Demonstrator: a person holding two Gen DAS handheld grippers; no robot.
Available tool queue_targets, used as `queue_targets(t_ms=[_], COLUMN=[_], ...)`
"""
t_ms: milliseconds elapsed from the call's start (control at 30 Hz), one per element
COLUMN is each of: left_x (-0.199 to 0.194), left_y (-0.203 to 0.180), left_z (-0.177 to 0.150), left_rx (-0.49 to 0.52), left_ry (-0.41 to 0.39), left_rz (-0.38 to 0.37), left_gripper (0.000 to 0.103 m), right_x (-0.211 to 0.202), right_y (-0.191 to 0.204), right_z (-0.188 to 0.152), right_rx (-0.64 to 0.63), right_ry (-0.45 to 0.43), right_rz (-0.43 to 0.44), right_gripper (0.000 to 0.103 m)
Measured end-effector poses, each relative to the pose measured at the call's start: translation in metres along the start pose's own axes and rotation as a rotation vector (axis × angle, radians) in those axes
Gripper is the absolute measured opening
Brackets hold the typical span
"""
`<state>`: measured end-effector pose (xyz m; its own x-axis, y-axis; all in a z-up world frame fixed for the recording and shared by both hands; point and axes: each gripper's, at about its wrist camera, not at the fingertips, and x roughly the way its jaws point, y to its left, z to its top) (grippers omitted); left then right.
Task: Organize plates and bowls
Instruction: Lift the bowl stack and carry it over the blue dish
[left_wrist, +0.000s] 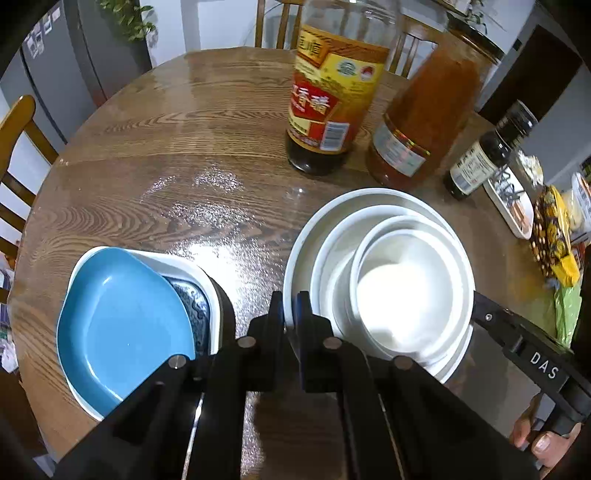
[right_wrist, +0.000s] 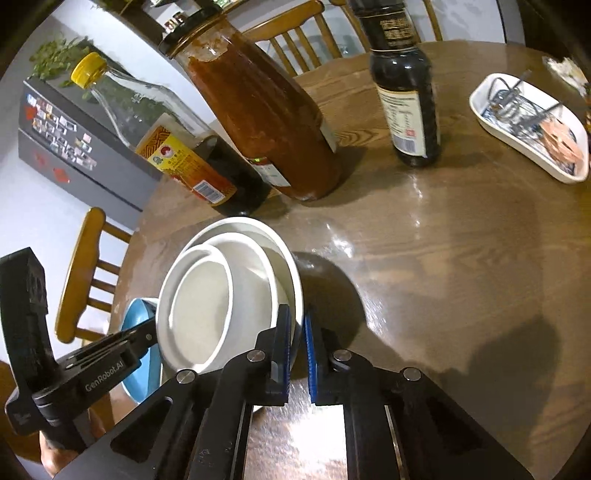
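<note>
A stack of white dishes, a wide plate (left_wrist: 299, 251) with nested bowls (left_wrist: 406, 280), sits on the round wooden table (left_wrist: 166, 147). My left gripper (left_wrist: 290, 306) is shut on the plate's left rim. My right gripper (right_wrist: 297, 332) is shut on the same plate's (right_wrist: 291, 266) right rim; the nested bowls (right_wrist: 207, 306) show beside it. The stack looks tilted and lifted in the right wrist view. A blue plate (left_wrist: 122, 325) lies on a white dish with a blue pattern (left_wrist: 192, 273) to the left, also seen in the right wrist view (right_wrist: 138, 317).
A vinegar bottle (left_wrist: 328, 92), a jar of red sauce (left_wrist: 424, 122) and a dark soy bottle (left_wrist: 480, 158) stand behind the stack. A white oblong dish with metal clips (right_wrist: 532, 125) and snack packets (left_wrist: 554, 240) lie at the right. Wooden chairs (left_wrist: 18, 147) ring the table.
</note>
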<state>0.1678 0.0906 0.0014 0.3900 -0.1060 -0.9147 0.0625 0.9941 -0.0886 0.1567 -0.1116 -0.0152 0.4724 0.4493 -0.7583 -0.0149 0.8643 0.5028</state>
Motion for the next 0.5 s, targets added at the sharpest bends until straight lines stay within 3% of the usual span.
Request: queue_targets(t_ms=[500], left_x=[-0.031], left_y=[-0.013], left_z=[-0.021], left_rx=[0.080], left_ry=[-0.086], left_rz=[-0.007], left_gripper=[0.003], right_x=[-0.033], right_y=[0.000], right_z=[-0.025], right_rx=[0.026], right_ry=[-0.049], right_rz=[0.010], right_gripper=[0.011])
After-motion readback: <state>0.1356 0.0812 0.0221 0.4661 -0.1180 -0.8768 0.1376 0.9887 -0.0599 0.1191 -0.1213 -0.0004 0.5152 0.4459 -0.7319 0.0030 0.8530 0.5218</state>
